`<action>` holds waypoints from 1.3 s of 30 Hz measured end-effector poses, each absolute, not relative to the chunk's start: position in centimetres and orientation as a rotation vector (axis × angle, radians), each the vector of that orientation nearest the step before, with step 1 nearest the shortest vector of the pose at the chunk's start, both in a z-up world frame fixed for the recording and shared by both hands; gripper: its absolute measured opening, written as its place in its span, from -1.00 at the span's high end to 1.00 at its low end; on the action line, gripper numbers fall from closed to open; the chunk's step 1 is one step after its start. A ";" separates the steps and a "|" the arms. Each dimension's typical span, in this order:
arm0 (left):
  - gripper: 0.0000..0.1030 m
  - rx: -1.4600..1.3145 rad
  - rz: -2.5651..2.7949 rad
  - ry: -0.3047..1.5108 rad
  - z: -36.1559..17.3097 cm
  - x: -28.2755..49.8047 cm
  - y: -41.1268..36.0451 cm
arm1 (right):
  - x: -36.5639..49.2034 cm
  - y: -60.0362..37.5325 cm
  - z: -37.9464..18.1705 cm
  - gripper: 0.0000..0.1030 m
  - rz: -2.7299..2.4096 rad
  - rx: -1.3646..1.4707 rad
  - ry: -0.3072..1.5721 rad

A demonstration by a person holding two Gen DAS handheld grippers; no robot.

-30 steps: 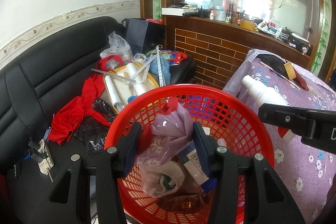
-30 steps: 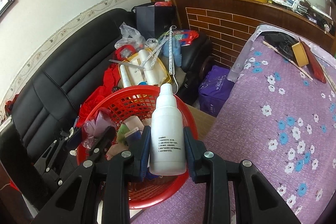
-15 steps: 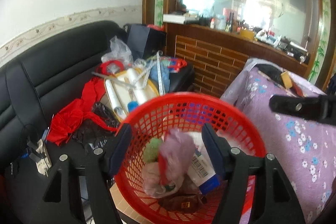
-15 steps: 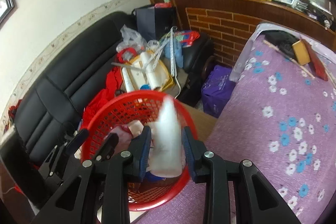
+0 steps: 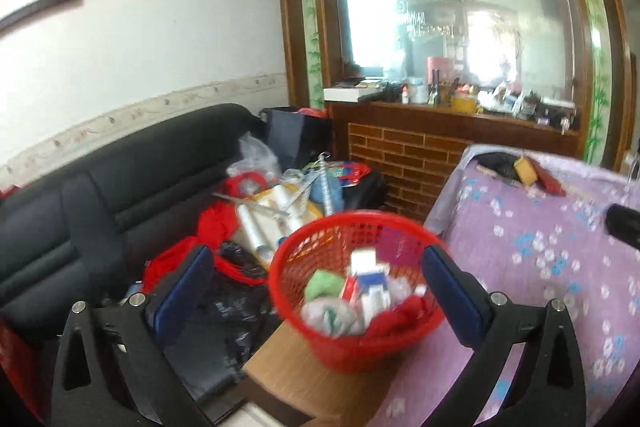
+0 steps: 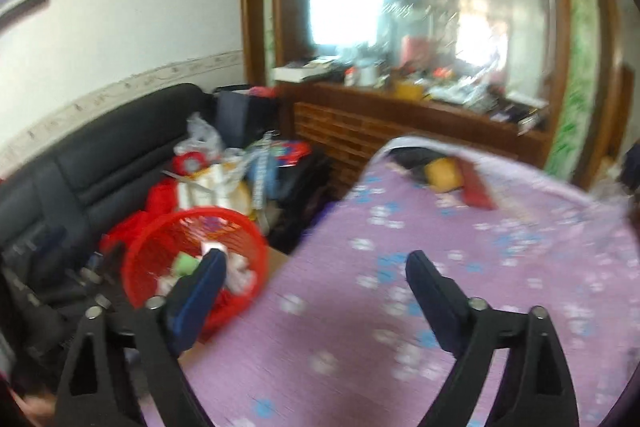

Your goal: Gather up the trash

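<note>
Drop step done: left tongs (image 5: 318, 267) and right tongs (image 6: 316, 273), jaws just opened wide, hold nothing; red basket (image 5: 356, 343) at 12 o'clock holds the trash. Next: seek further trash.

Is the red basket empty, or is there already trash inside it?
Not empty. The red basket holds several pieces: a green wad, crumpled white wrapping and small cartons.

We see the basket (image 5: 352, 343) sitting on a wooden surface (image 5: 316, 383), trash (image 5: 360, 291) inside it. The sofa (image 5: 120, 179) lies to its left, the cloth-covered table (image 5: 540, 267) to its right, the counter (image 5: 440, 115) far behind.
</note>
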State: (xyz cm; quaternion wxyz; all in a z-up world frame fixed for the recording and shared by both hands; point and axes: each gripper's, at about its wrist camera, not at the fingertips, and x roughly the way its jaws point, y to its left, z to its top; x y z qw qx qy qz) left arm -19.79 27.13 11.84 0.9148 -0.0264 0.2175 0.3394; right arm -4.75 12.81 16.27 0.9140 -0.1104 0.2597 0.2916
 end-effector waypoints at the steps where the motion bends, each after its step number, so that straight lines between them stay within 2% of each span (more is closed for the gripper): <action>1: -1.00 -0.039 0.704 0.467 11.6 -20.1 26.4 | -5.3 12.1 16.2 -0.91 0.588 -0.237 0.524; 3: -1.00 -0.002 0.702 0.508 10.9 -20.7 24.9 | -7.2 9.9 15.9 -1.00 0.546 -0.271 0.486; 10: -1.00 0.025 0.708 0.498 8.9 -23.1 20.3 | -11.3 4.4 14.6 -1.00 0.485 -0.280 0.461; 15: -1.00 -0.016 0.673 0.441 9.5 -24.8 19.1 | -12.7 2.2 13.4 -1.00 0.466 -0.272 0.479; 39: -1.00 0.010 0.599 0.454 9.1 -26.4 16.6 | -16.7 0.2 13.7 -1.00 0.433 -0.231 0.482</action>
